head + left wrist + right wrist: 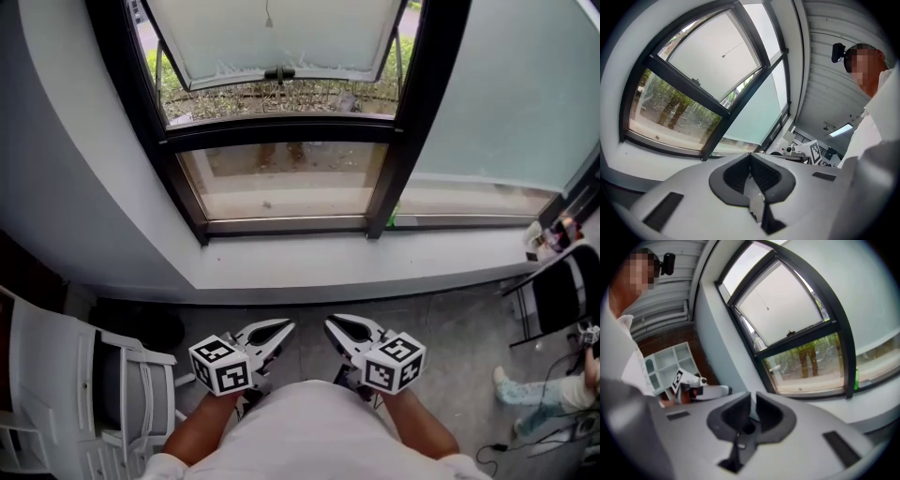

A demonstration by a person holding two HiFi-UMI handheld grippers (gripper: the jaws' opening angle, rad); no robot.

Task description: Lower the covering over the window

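Window dead ahead of both tongs, pale shade down over pane ahead-right. Left gripper and right gripper side by side, jaws closed, empty.

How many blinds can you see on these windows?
2: the middle blind is only partly down; the right blind hangs nearly to the sill. More may lie off-frame.

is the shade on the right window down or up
mostly down: the shade covers it except a clear strip above the sill
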